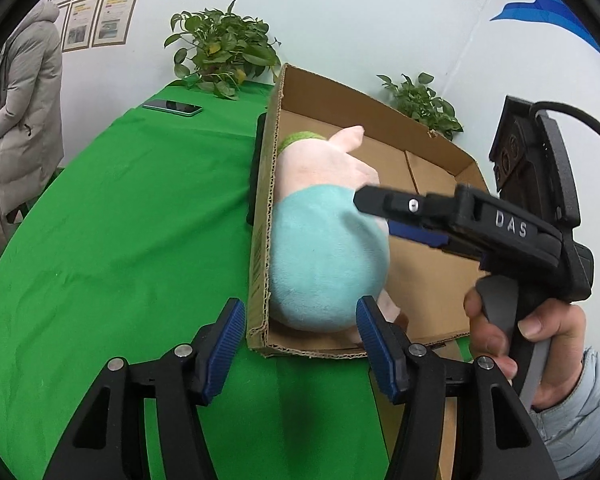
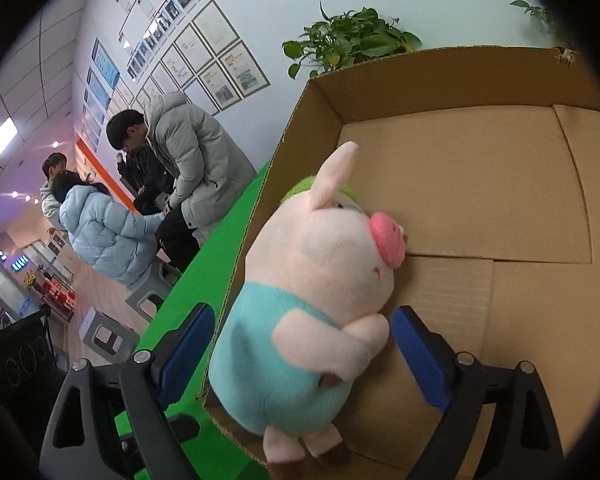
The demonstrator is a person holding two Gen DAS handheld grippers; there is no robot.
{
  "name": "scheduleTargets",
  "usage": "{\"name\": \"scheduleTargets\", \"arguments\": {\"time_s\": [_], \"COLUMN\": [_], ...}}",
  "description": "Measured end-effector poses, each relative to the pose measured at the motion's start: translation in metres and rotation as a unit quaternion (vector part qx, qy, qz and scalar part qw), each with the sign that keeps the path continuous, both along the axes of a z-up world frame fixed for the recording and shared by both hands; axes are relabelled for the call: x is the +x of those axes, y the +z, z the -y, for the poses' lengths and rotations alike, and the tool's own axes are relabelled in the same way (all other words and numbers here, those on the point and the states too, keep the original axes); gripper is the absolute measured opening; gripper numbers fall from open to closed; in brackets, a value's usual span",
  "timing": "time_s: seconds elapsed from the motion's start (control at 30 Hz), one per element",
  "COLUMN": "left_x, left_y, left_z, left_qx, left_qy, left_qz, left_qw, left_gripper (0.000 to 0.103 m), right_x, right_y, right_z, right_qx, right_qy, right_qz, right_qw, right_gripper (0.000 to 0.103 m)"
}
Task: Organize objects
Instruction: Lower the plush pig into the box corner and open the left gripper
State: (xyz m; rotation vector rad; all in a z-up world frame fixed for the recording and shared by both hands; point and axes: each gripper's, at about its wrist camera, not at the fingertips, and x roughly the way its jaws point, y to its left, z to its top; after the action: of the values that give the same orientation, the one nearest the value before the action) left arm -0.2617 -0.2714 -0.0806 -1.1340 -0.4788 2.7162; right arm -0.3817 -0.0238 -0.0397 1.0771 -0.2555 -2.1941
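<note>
A pink plush pig point(image 1: 324, 240) in a light blue shirt lies inside an open cardboard box point(image 1: 259, 216) on the green table, against the box's left wall. In the right wrist view the pig point(image 2: 320, 280) sits between the open blue pads point(image 2: 420, 356) of my right gripper point(image 2: 300, 352), the pads apart from it. My right gripper point(image 1: 376, 204) reaches into the box from the right in the left wrist view. My left gripper point(image 1: 300, 340) is open and empty at the box's near corner.
A phone point(image 1: 171, 107) lies on the green cloth point(image 1: 119, 240) at the far left. Potted plants point(image 1: 219, 52) stand behind the box by the wall. People point(image 2: 179, 168) sit and stand beside the table's left side.
</note>
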Motion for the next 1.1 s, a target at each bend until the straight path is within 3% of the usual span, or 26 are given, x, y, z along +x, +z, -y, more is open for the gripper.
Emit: {"name": "scheduleTargets", "arguments": {"time_s": [0.2,0.4,0.63,0.8,0.93,1.03,1.1], "left_x": [0.010,0.030,0.038,0.049,0.057,0.064,0.068], "left_y": [-0.005,-0.001,0.013,0.029,0.045,0.055,0.060], "left_z": [-0.001,-0.006,-0.014,-0.010,-0.011,-0.014,-0.018], "left_qx": [0.009,0.017,0.015,0.027,0.009,-0.008,-0.021], "left_qy": [0.003,-0.006,-0.014,-0.007,0.002,0.007,0.012], "left_qz": [0.013,-0.001,-0.018,-0.038,-0.046,-0.054,-0.062], "left_qw": [0.9999,0.9998,0.9996,0.9989,0.9989,0.9985,0.9978], "left_gripper": [0.056,0.057,0.056,0.057,0.057,0.067,0.074], "right_x": [0.002,0.003,0.004,-0.006,-0.001,0.010,0.023], "right_y": [-0.025,-0.023,-0.021,-0.024,-0.022,-0.010,-0.001], "right_z": [0.018,0.024,0.024,0.027,0.026,0.011,-0.003], "right_qx": [0.026,0.031,0.046,0.038,0.028,0.032,0.051], "right_qy": [0.036,0.046,0.081,0.095,0.089,0.051,0.020], "right_qz": [0.047,0.037,0.042,0.067,0.064,0.036,0.007], "right_qw": [0.998,0.998,0.995,0.993,0.994,0.998,0.998], "right_gripper": [0.084,0.071,0.069,0.083,0.086,0.091,0.103]}}
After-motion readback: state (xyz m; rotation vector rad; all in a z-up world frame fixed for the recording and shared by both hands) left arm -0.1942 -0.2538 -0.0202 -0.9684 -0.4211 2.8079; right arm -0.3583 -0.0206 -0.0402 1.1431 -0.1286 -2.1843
